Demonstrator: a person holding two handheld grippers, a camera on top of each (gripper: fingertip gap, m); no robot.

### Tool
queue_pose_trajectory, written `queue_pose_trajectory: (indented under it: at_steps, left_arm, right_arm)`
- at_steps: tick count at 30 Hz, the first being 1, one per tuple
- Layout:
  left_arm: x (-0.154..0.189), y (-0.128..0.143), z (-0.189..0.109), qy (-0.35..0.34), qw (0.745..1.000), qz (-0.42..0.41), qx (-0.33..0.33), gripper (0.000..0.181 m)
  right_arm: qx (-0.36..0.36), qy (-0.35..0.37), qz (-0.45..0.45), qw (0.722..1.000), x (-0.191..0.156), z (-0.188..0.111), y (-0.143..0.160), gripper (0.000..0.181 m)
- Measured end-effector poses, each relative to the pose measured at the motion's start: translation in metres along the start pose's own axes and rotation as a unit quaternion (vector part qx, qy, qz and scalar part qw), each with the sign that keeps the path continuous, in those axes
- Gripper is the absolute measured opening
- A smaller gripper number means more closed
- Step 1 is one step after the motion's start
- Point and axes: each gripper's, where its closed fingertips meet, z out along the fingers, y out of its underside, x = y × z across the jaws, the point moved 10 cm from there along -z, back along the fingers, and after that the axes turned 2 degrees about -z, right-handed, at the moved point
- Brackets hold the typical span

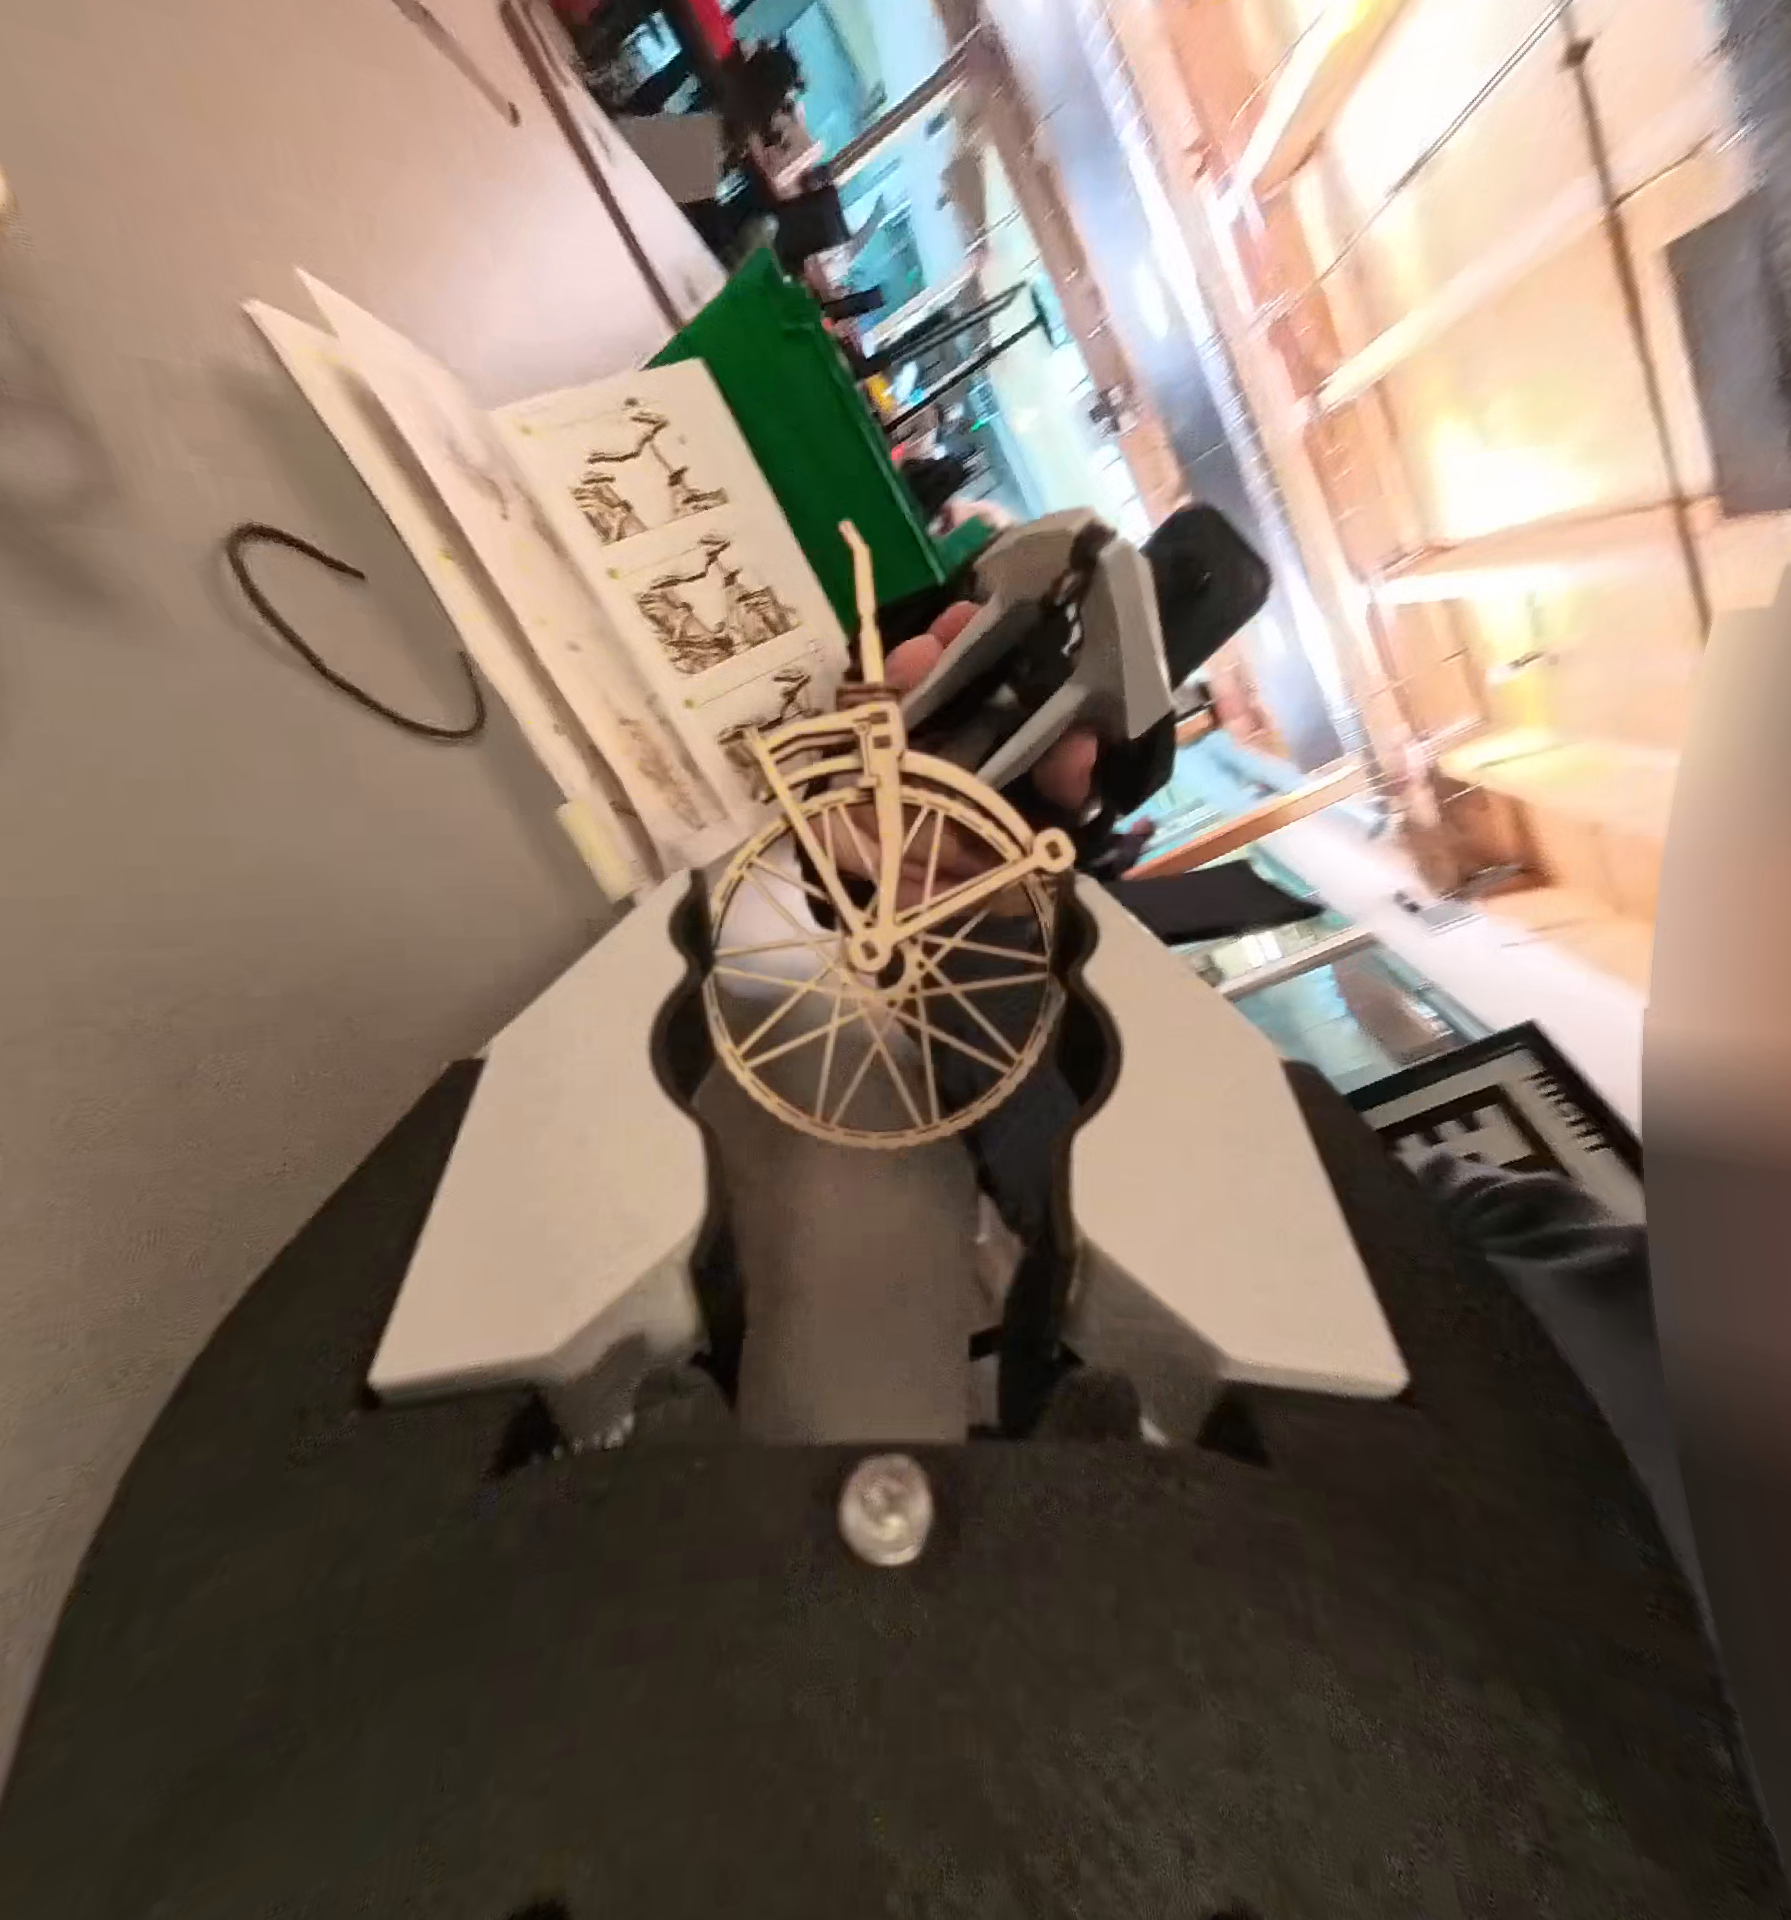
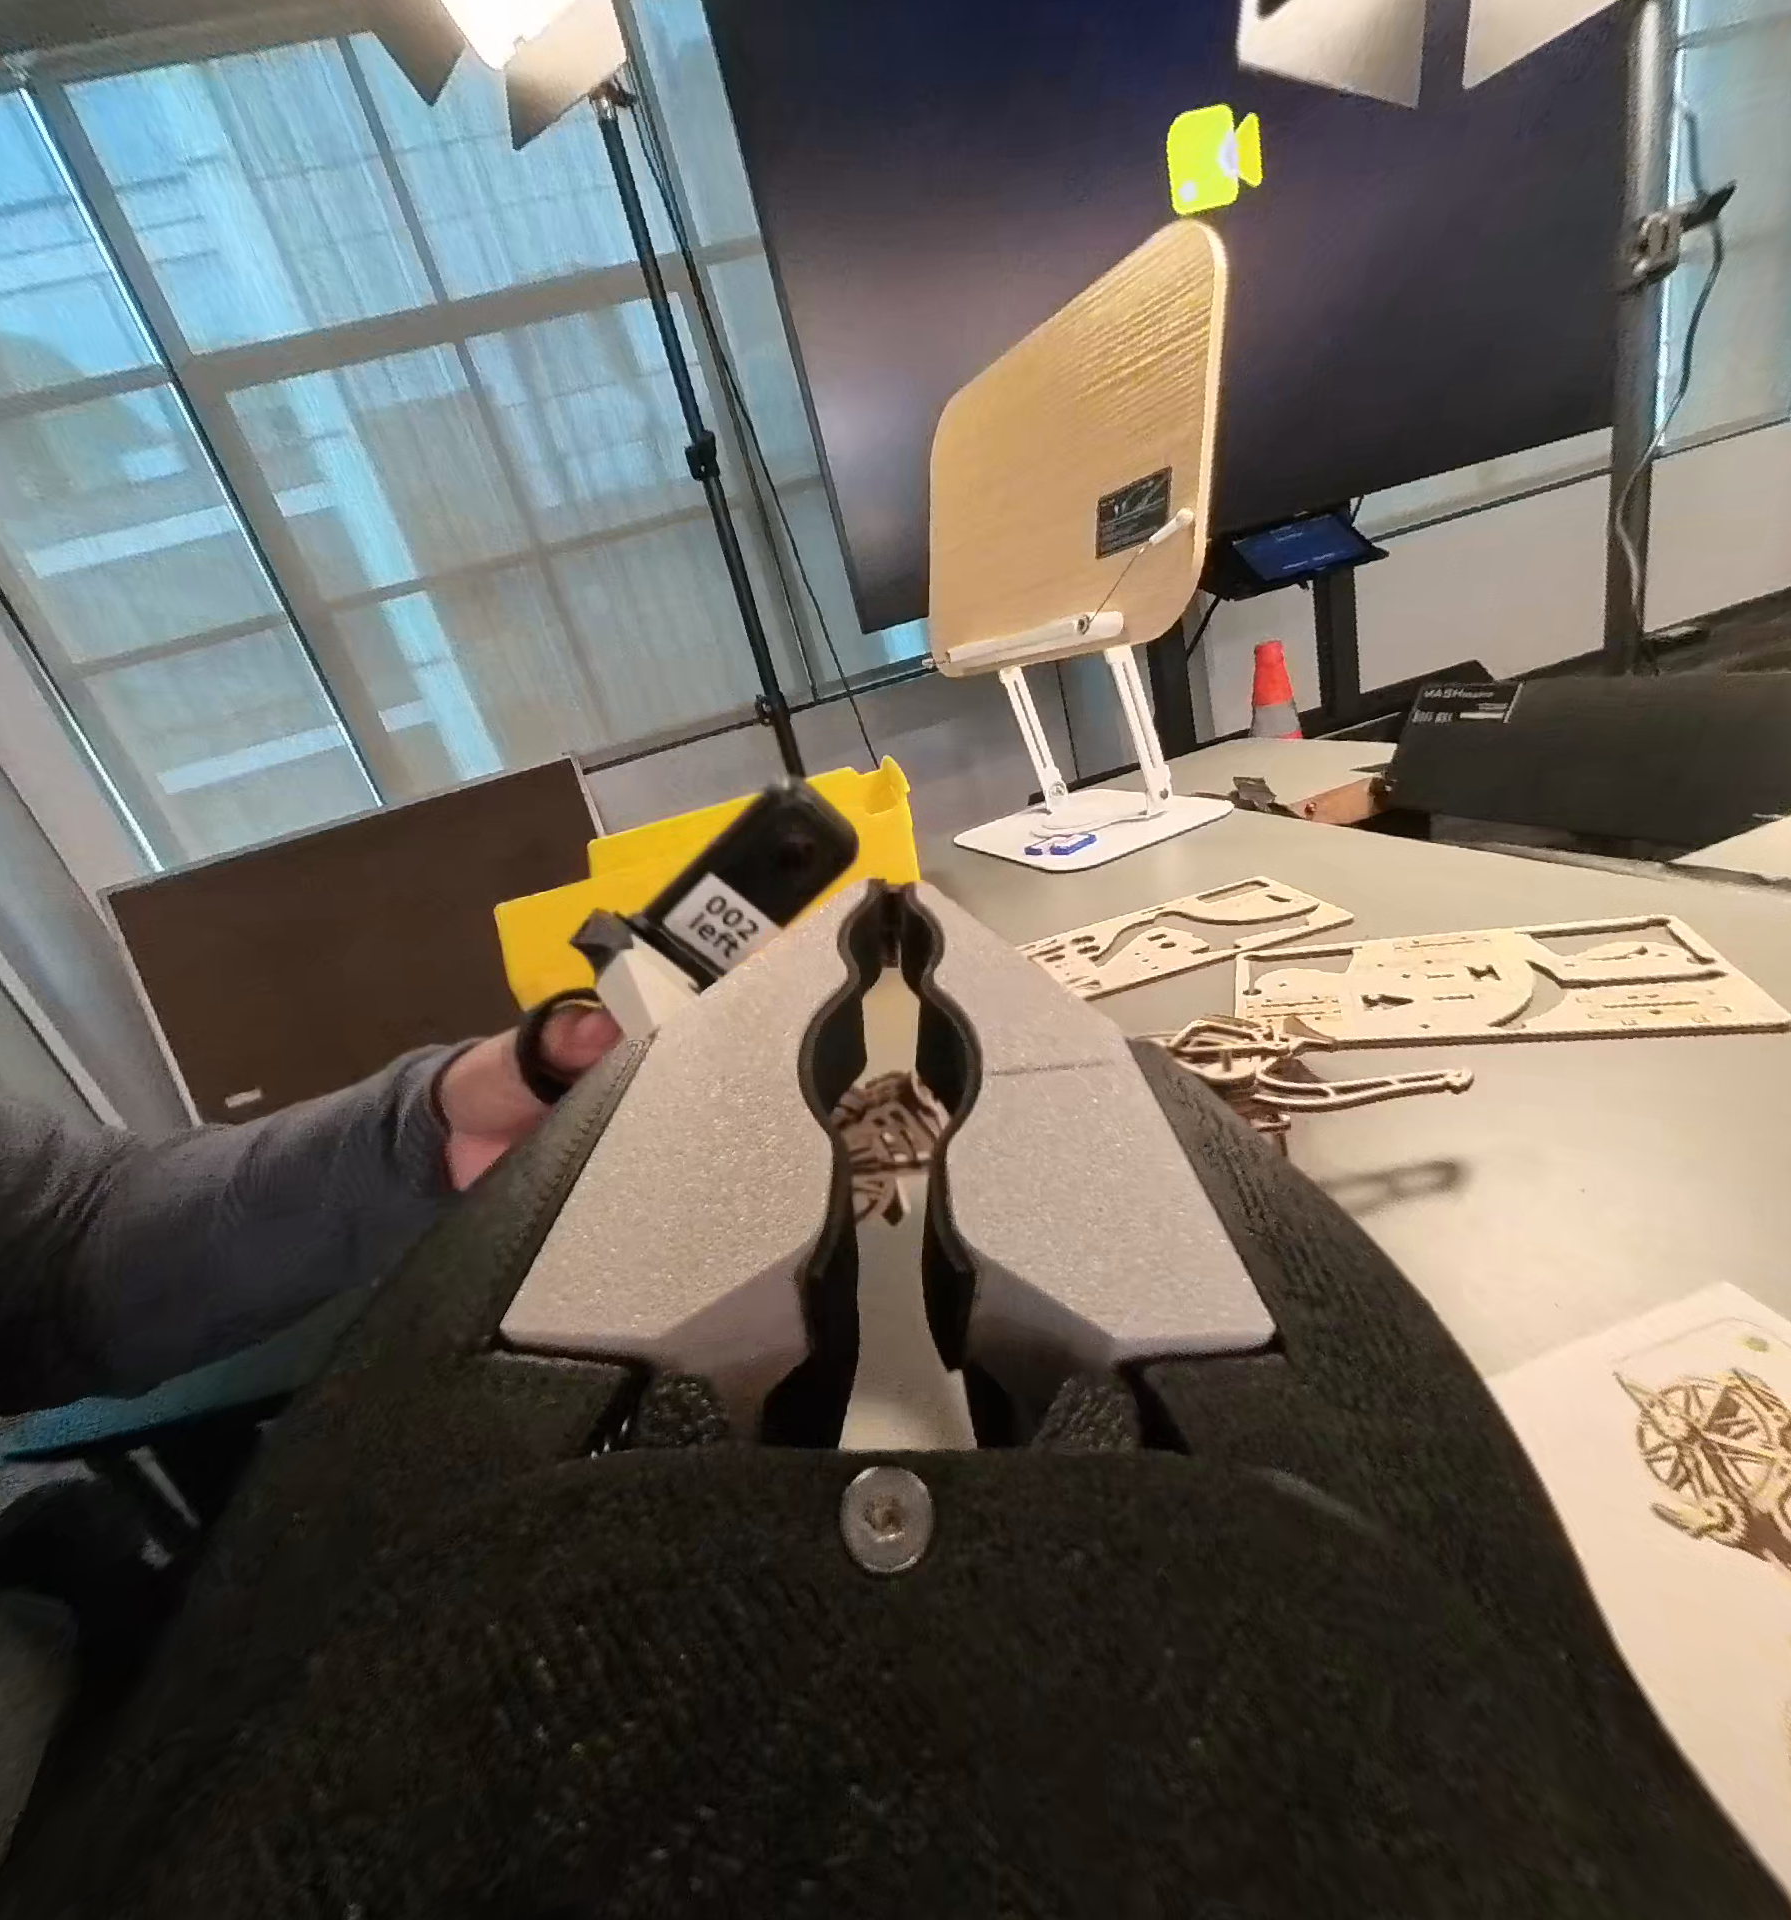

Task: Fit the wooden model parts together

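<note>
My left gripper (image 1: 883, 997) is shut on a pale wooden spoked wheel (image 1: 875, 1029) that has a fork and a mudguard frame (image 1: 870, 790) fitted to it. A thin wooden stem (image 1: 862, 603) rises from the top of the fork. My right gripper (image 1: 958, 717) reaches toward that top from behind, held by a hand. In the right wrist view my right gripper (image 2: 886, 920) has its jaws closed at the tips. A wooden part (image 2: 886, 1132) shows through the gap below them. I cannot tell whether it pinches anything. The left gripper (image 2: 704, 914), with a yellow body, is just beyond.
An open instruction booklet (image 1: 600, 582) and a green box (image 1: 797, 416) lie on the grey table (image 2: 1493, 1226). Cut-out wooden sheets (image 2: 1493, 987), a loose wooden assembly (image 2: 1275, 1070), a wooden book stand (image 2: 1078, 468), a black case (image 2: 1639, 748) and a printed page (image 2: 1722, 1507) are nearby. About 7 cm separates my left fingertips from my right.
</note>
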Motion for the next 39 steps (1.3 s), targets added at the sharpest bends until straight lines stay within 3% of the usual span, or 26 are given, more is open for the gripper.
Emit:
queue_pose_trajectory:
  at_steps: [4,8,11,14,17,19,22,27,28,30,33,35,37,39]
  left_arm:
    - [-0.01,-0.003,0.012,0.051,0.998,-0.041,-0.005,0.065]
    - [-0.015,-0.009,0.028,0.095,0.992,-0.064,-0.057,0.065]
    - [-0.013,-0.015,0.036,0.129,0.989,-0.042,-0.062,0.065]
    - [-0.006,-0.018,0.037,0.088,0.994,0.037,-0.052,0.065]
    - [0.005,-0.015,0.029,-0.017,0.981,0.153,-0.117,0.065]
    - [0.014,-0.009,0.023,-0.089,0.952,0.245,-0.157,0.065]
    - [0.029,0.0,0.015,-0.18,0.898,0.379,-0.134,0.065]
    - [0.039,0.021,0.008,-0.326,0.745,0.58,-0.046,0.065]
    - [0.037,0.025,0.009,-0.339,0.731,0.59,-0.051,0.066]
    - [0.034,0.031,0.009,-0.351,0.735,0.574,-0.084,0.065]
    - [0.042,0.034,0.001,-0.356,0.73,0.581,-0.052,0.066]
    - [0.05,0.035,-0.003,-0.376,0.701,0.606,-0.018,0.065]
    - [0.055,0.038,-0.004,-0.4,0.658,0.638,0.001,0.065]
    - [0.052,0.044,0.0,-0.421,0.613,0.669,-0.014,0.065]
  right_arm:
    - [-0.011,0.011,0.001,1.0,0.007,-0.004,-0.005,0.0]
    - [-0.036,0.017,0.023,0.999,0.017,-0.01,-0.005,0.0]
    - [-0.013,0.018,0.026,0.999,0.02,-0.022,-0.013,0.0]
    - [0.005,0.045,-0.008,0.999,0.016,-0.036,-0.023,0.0]
    - [0.014,0.084,-0.041,0.996,0.015,-0.049,-0.026,0.0]
    - [0.023,0.098,-0.049,0.994,0.016,-0.053,-0.025,0.0]
    - [0.043,0.068,-0.039,0.996,0.013,-0.052,-0.024,0.0]
    - [0.014,0.03,0.029,0.999,0.012,-0.046,-0.021,0.0]
    - [-0.019,0.03,0.045,0.998,0.014,-0.044,-0.017,0.0]
    - [-0.111,-0.008,0.104,0.988,0.014,-0.037,-0.006,0.0]
    - [-0.172,-0.057,0.143,0.973,0.003,-0.025,0.007,0.0]
    - [-0.2,-0.073,0.106,0.971,-0.006,-0.019,0.011,0.0]
    - [-0.176,-0.086,0.097,0.976,-0.011,-0.014,0.011,0.0]
    - [-0.166,-0.082,0.089,0.979,-0.012,-0.012,0.013,0.0]
